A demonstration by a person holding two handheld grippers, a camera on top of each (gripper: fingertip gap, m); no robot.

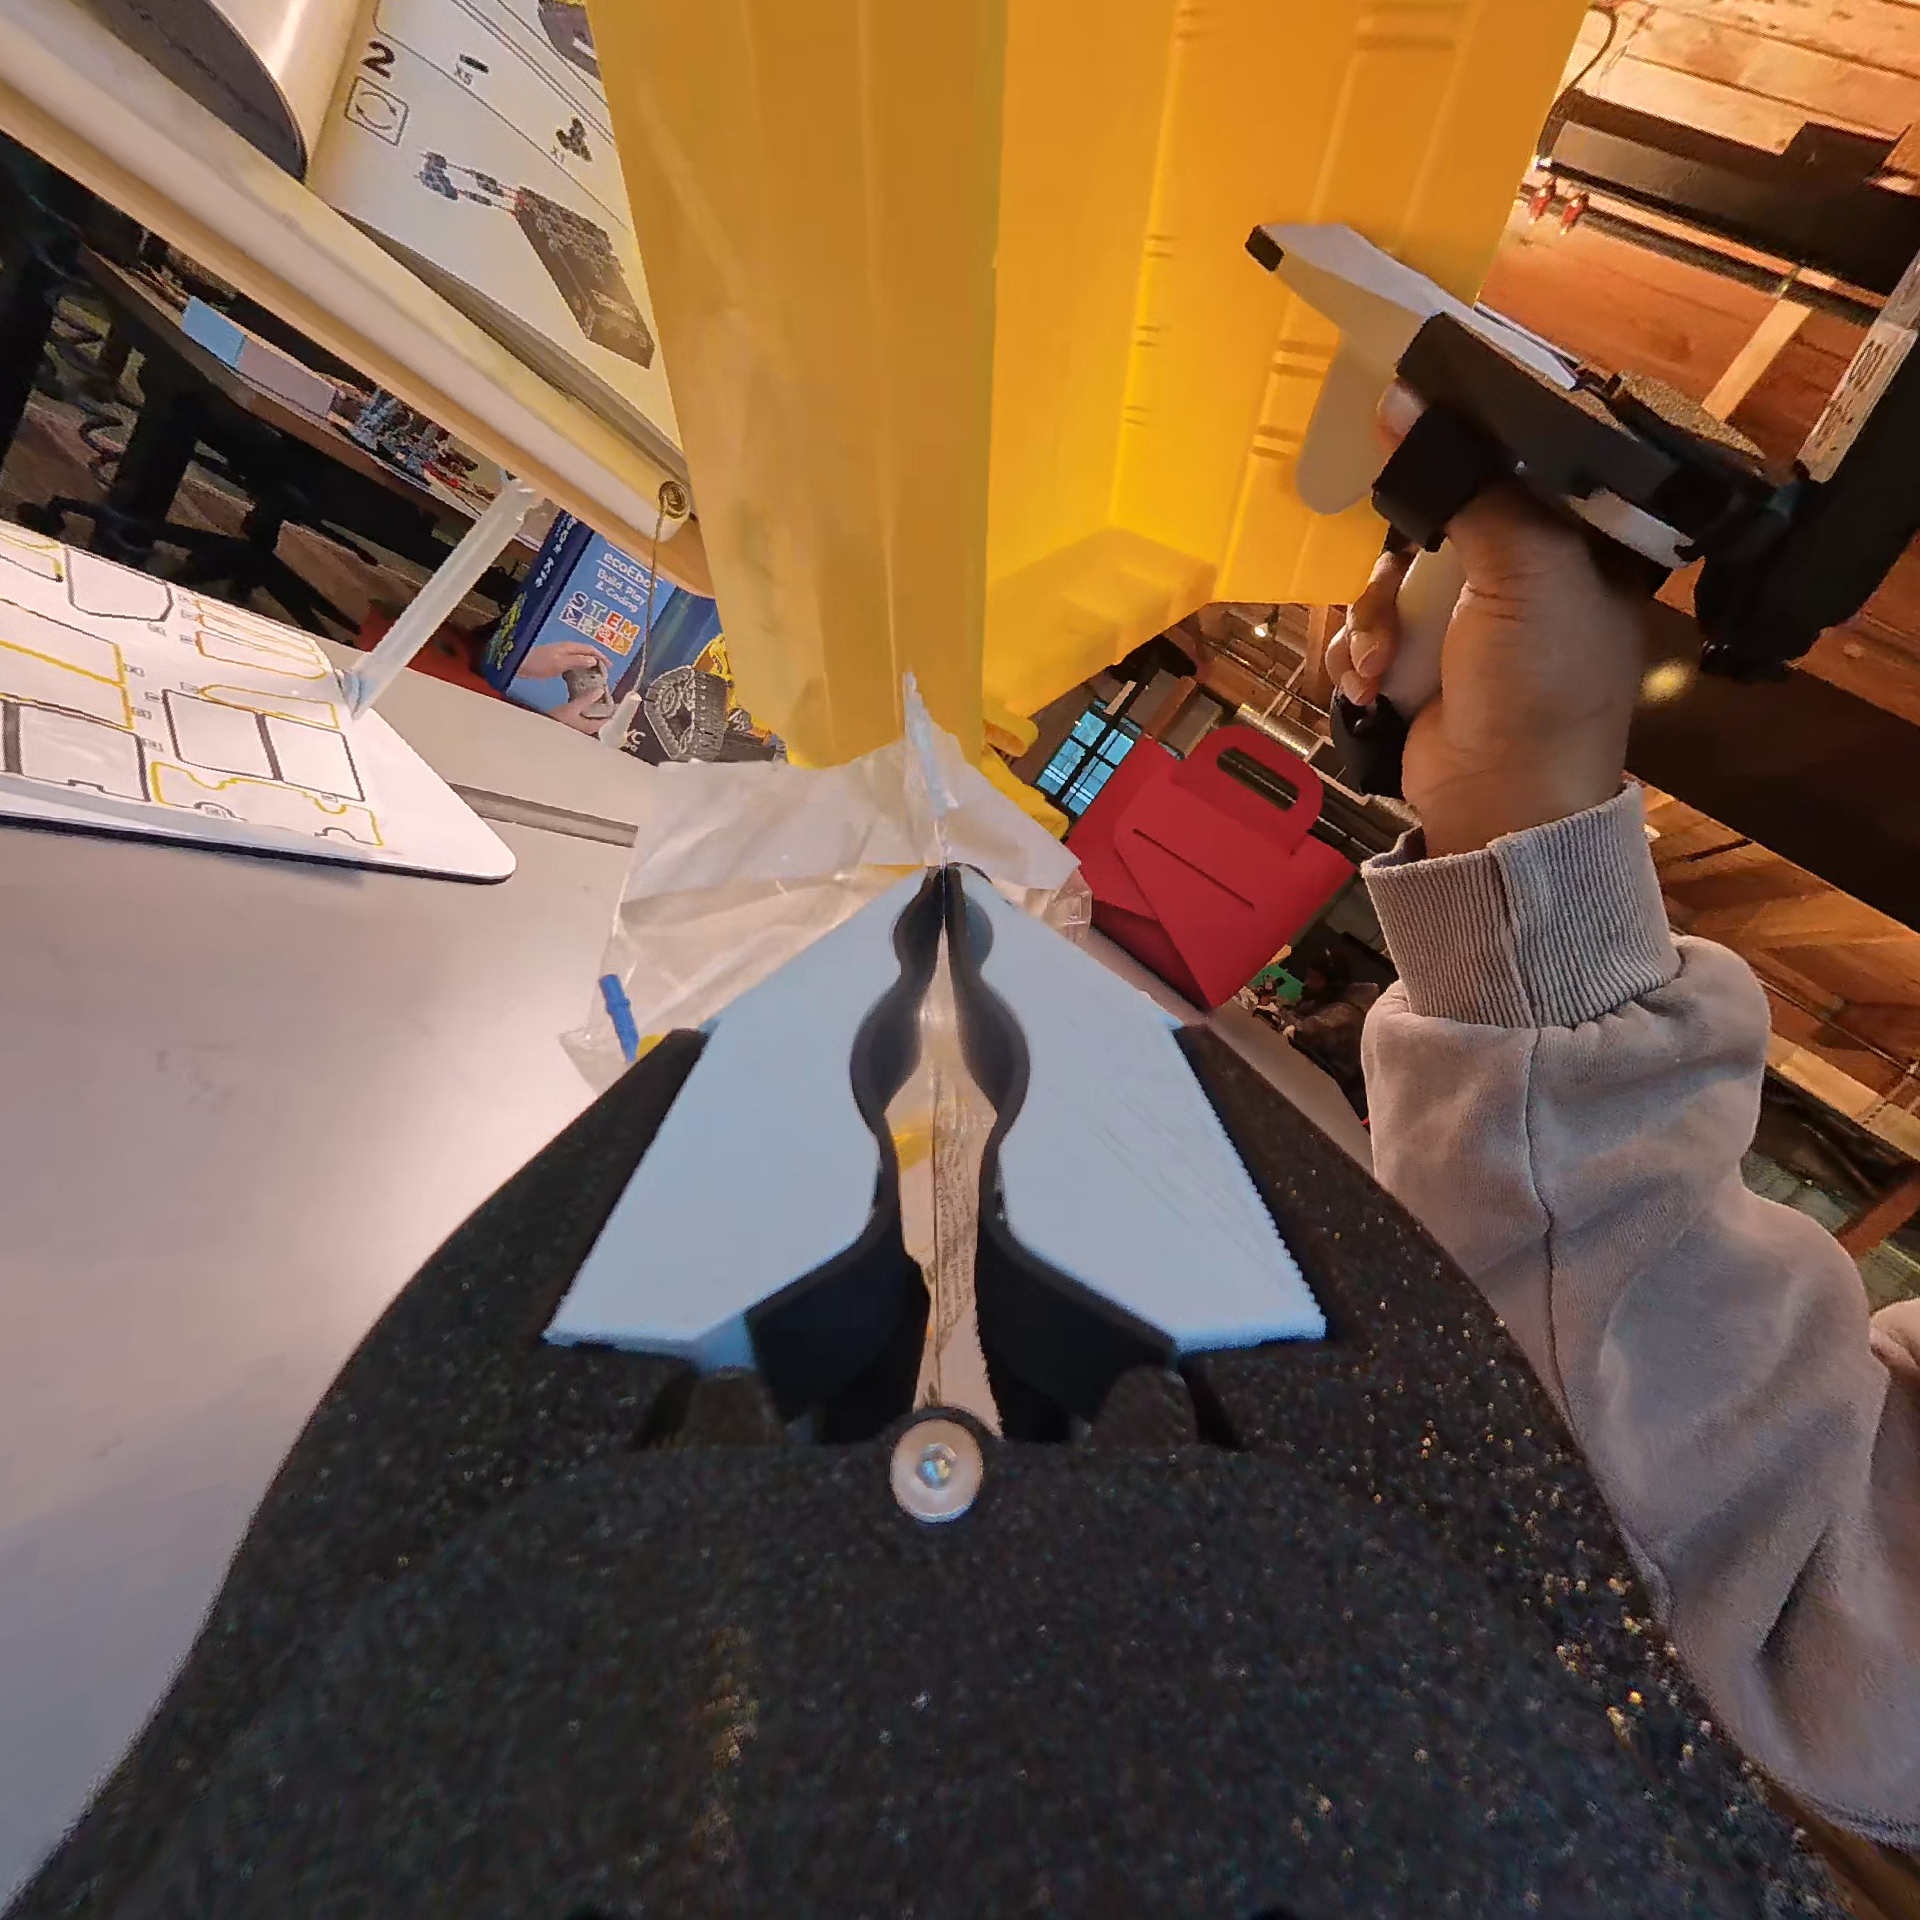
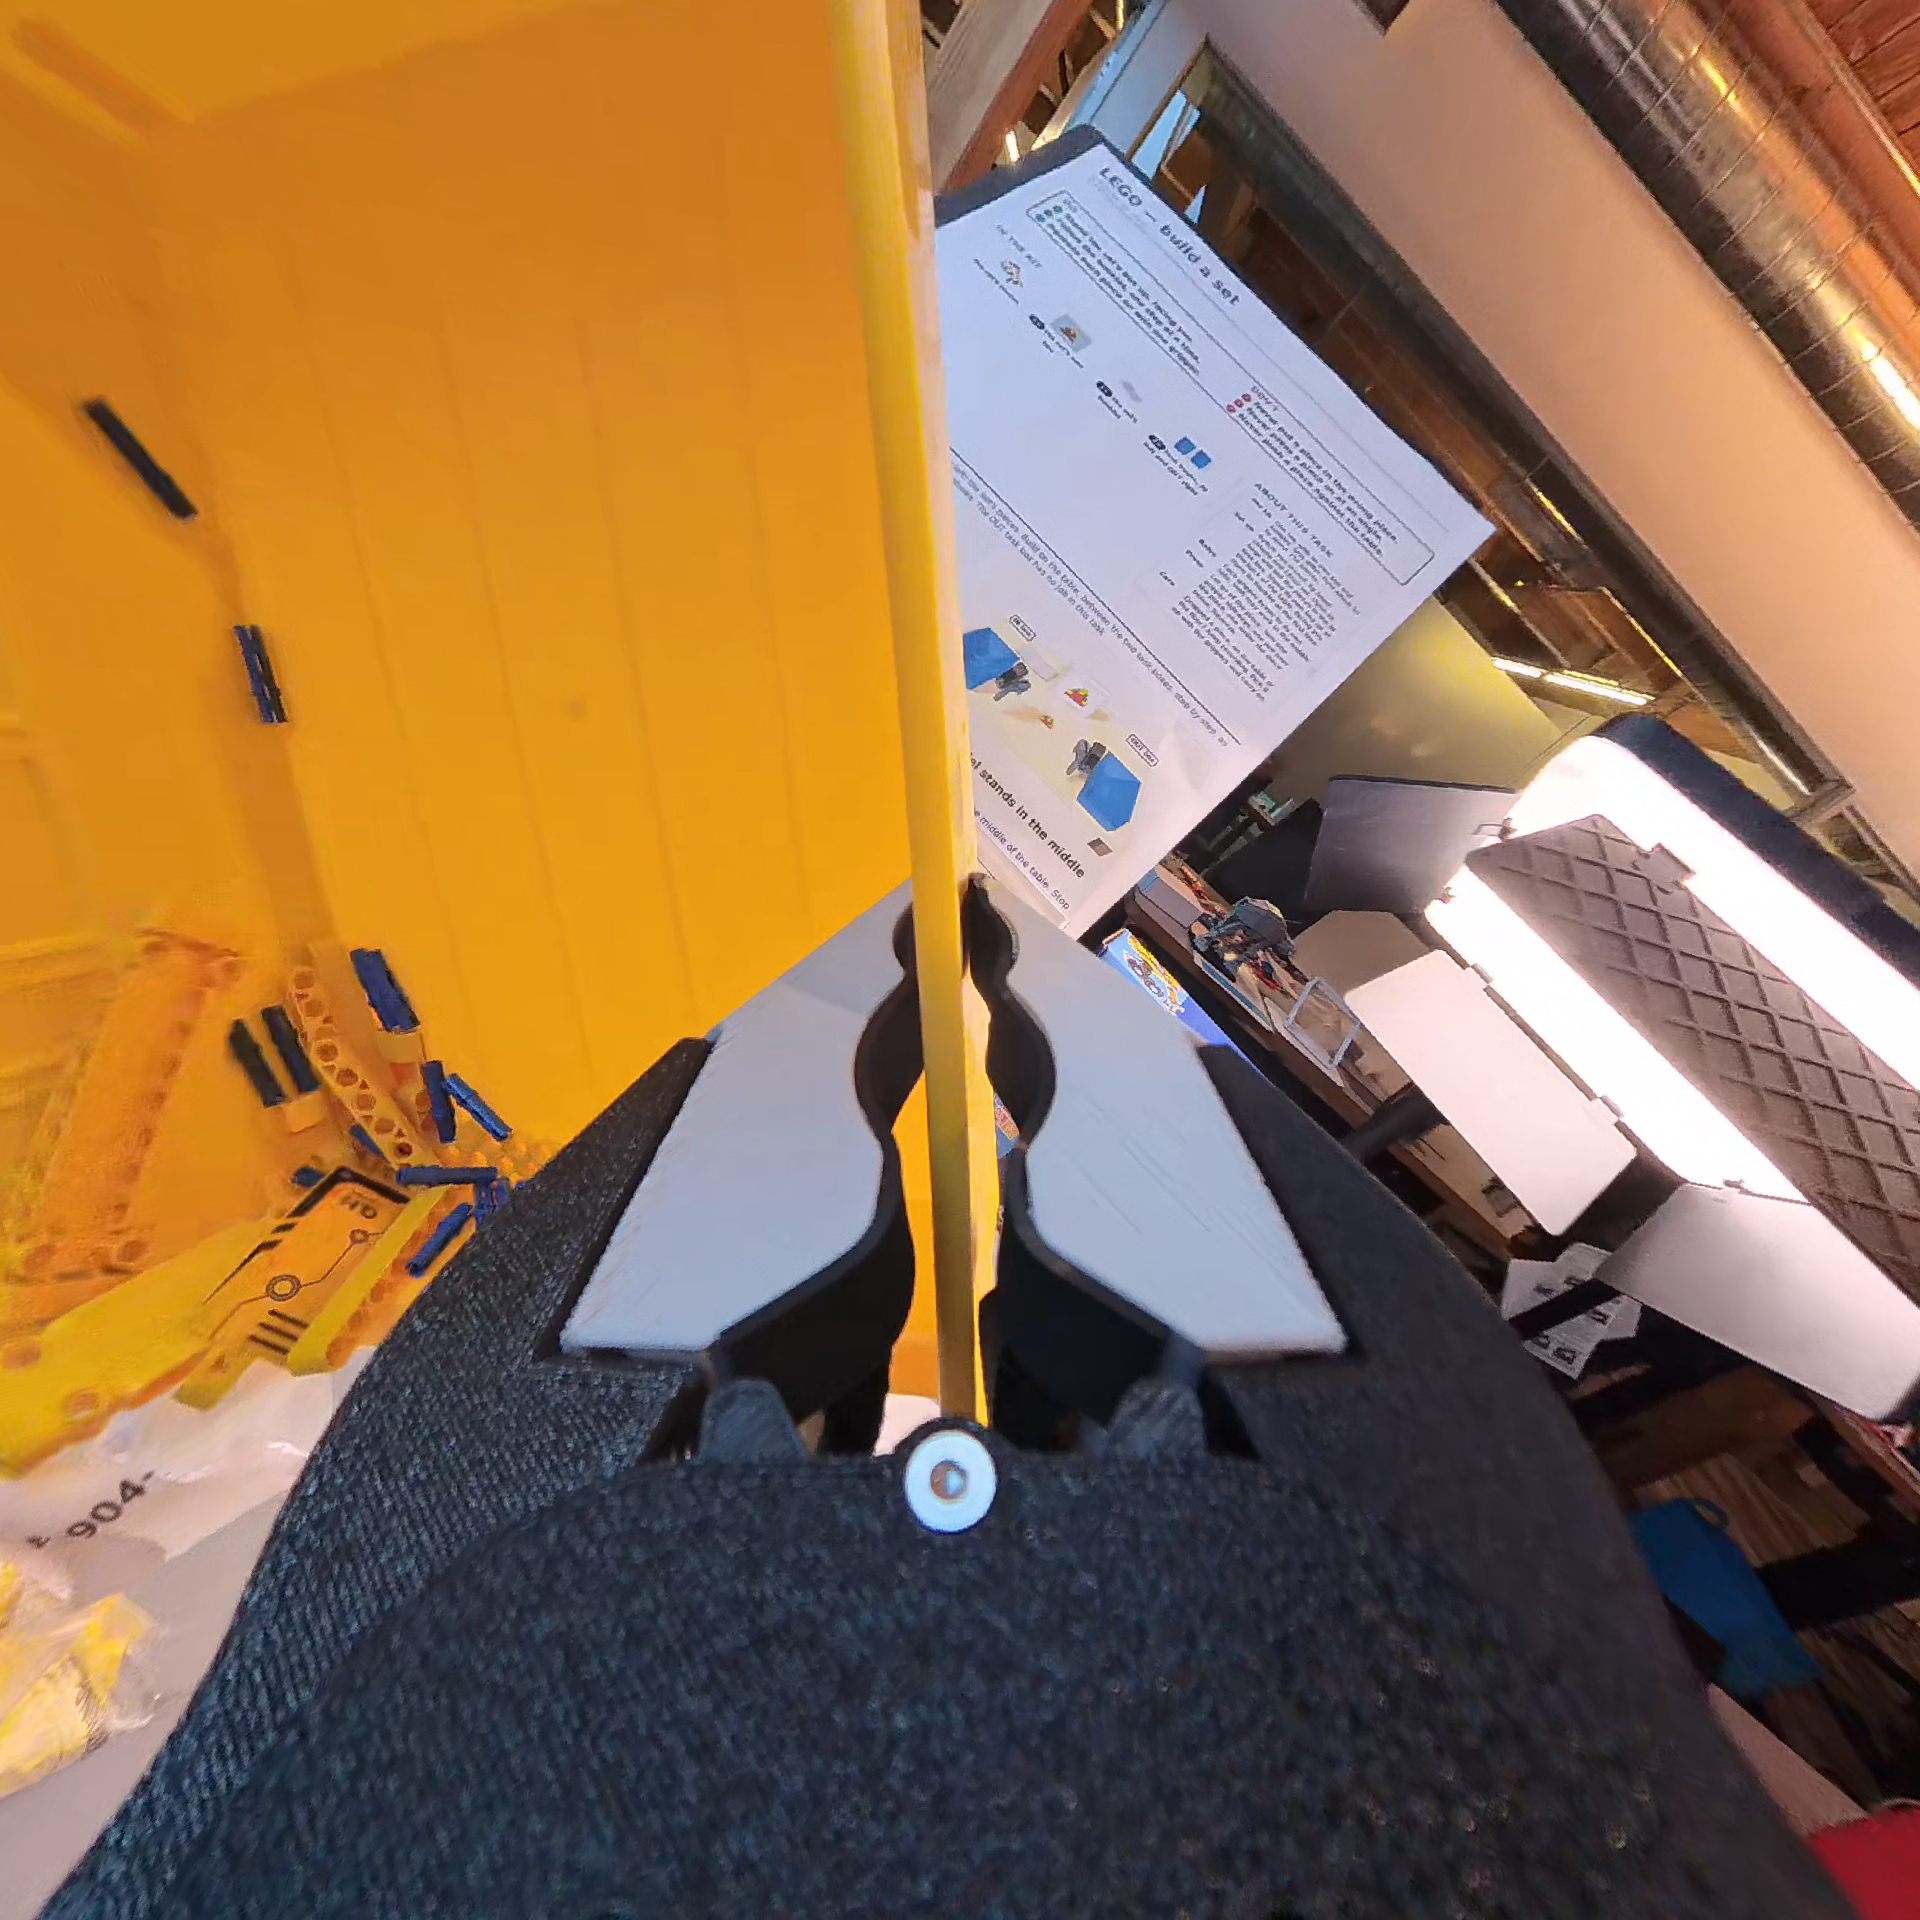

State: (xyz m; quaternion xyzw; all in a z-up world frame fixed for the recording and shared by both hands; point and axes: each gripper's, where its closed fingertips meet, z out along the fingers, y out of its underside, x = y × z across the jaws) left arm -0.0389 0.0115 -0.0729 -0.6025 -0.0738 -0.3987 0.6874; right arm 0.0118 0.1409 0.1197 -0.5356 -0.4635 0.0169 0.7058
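My left gripper is shut on the top of a clear plastic bag that lies on the grey table. A small blue pin shows in the bag. A yellow plastic bin hangs tilted just above the bag. My right gripper is shut on the bin's thin wall. It also shows in the left wrist view, held by a hand in a grey sleeve. Inside the bin, yellow beams and blue pins lie piled at the low end.
An open instruction booklet rests on a stand at upper left. A white mat with outlines lies on the table. A red carton and a coloured box are behind. A printed sheet and a light panel stand to the right. There is about 25 cm between the tips of the two grippers.
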